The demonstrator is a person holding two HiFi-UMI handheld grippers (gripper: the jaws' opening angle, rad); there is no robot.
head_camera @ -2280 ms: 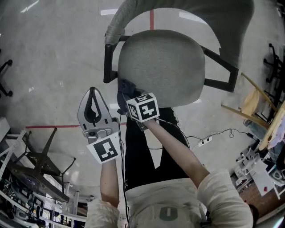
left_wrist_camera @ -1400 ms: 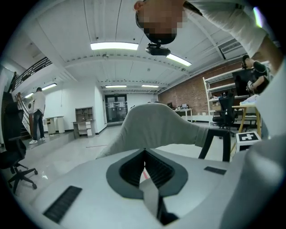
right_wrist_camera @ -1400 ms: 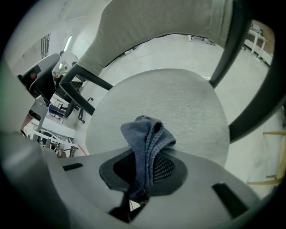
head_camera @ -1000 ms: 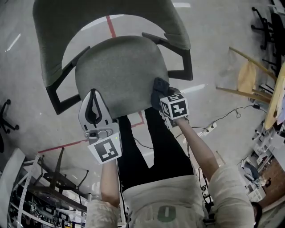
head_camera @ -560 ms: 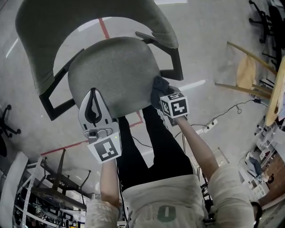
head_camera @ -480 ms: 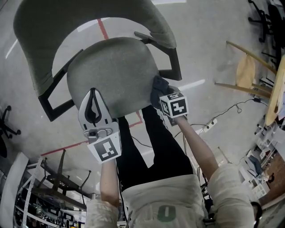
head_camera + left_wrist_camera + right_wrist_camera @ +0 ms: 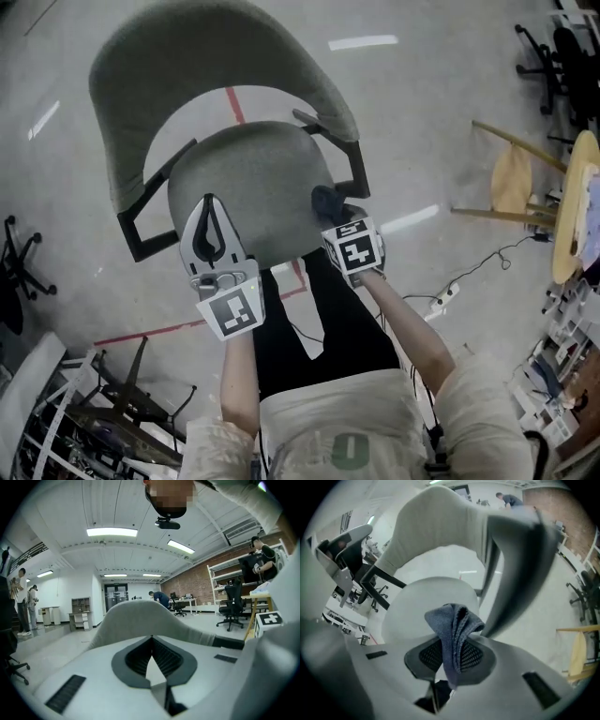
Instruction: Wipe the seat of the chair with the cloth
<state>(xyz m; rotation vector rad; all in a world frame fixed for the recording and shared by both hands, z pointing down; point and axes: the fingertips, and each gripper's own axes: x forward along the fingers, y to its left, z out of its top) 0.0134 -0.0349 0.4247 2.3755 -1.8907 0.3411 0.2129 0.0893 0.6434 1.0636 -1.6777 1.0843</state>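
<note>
The grey chair seat (image 7: 246,187) lies below me, its curved backrest (image 7: 202,56) beyond it. My right gripper (image 7: 332,214) is shut on a blue-grey cloth (image 7: 327,198), which rests at the seat's right front edge. In the right gripper view the cloth (image 7: 451,620) bunches up out of the right gripper (image 7: 453,639), with the seat (image 7: 417,606) just behind it. My left gripper (image 7: 208,202) is shut and holds nothing; it hovers over the seat's front left. In the left gripper view the left gripper (image 7: 151,639) points level at the backrest (image 7: 136,616).
A wooden stool (image 7: 514,178) stands to the right. An office chair base (image 7: 17,267) and a metal rack (image 7: 84,412) sit at the left. A power strip and cable (image 7: 441,295) lie on the floor. Red tape (image 7: 234,103) marks the floor. People (image 7: 22,602) stand far off.
The chair has turned, its backrest swinging from upper right to upper left. My right gripper carried the cloth from the seat's front left to its right edge. The left gripper stayed shut.
</note>
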